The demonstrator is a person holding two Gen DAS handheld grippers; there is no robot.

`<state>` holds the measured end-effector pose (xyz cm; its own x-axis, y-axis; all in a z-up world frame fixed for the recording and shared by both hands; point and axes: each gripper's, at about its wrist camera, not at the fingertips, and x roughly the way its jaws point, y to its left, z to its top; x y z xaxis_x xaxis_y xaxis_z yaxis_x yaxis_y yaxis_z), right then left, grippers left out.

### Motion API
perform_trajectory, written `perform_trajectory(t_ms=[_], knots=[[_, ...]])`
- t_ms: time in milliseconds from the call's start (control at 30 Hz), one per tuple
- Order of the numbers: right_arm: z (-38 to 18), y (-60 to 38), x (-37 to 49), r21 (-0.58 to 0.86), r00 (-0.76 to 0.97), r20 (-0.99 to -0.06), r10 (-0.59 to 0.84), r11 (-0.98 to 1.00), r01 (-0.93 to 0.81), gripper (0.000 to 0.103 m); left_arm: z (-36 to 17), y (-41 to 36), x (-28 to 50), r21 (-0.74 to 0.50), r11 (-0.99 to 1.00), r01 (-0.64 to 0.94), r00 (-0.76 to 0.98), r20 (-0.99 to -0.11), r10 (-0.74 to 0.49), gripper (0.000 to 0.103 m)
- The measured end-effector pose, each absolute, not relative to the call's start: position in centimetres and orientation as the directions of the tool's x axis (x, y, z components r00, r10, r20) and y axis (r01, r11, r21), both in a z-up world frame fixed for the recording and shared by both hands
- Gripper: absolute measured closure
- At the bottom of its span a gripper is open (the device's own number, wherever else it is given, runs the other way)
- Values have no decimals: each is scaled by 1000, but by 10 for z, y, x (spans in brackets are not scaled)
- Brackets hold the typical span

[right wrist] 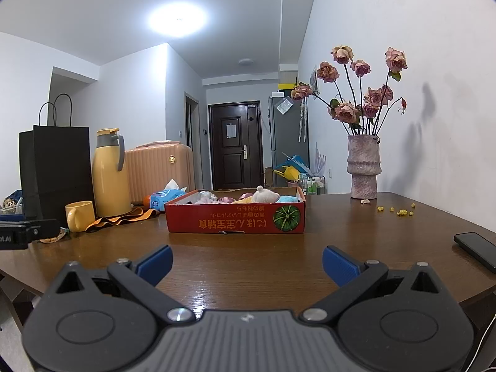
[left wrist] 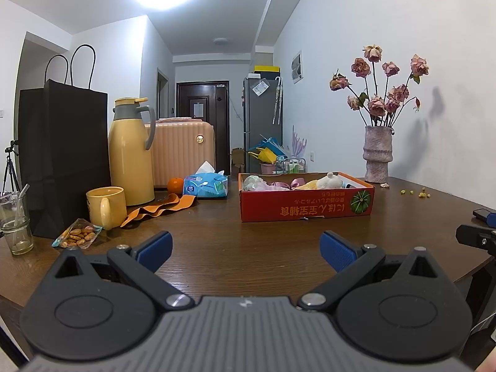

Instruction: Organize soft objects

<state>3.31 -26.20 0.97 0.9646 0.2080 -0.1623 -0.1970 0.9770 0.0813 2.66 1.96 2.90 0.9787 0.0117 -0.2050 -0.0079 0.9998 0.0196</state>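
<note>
A shallow red cardboard box [left wrist: 307, 206] [right wrist: 235, 218] with a pumpkin print sits on the brown table. Soft things fill it: a white plush toy [left wrist: 331, 180] [right wrist: 263, 195], pink fabric pieces [left wrist: 279, 185] [right wrist: 229, 199], a yellow piece [left wrist: 310, 185] and a light blue one [right wrist: 286, 199]. My left gripper [left wrist: 246, 246] stands open over the table's near side, well short of the box, nothing between its blue pads. Equally open and holding nothing, my right gripper [right wrist: 247, 262] hovers in front of the box. An orange ruffled cloth [left wrist: 161, 209] [right wrist: 124, 218] lies left of the box.
On the left stand a black paper bag [left wrist: 62, 155], a yellow thermos [left wrist: 131, 152], a yellow mug [left wrist: 105, 206], a snack packet [left wrist: 77, 234], a glass [left wrist: 14, 223], an orange [left wrist: 175, 185] and a tissue pack [left wrist: 206, 186]. A vase of dried roses [right wrist: 364, 167] and a black phone [right wrist: 477, 249] are right.
</note>
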Motion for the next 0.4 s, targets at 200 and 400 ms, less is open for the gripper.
perform_trajectory(t_ms=[200,400], knots=[[9,-261,33,79,965,-161,208,977,-198,0,30,18,24,25,1000,-3,982,-188,8,0],[9,-261,33,80,965,-158,209,977,-198,0,29,18,20,14,1000,-10,986,-166,13,0]])
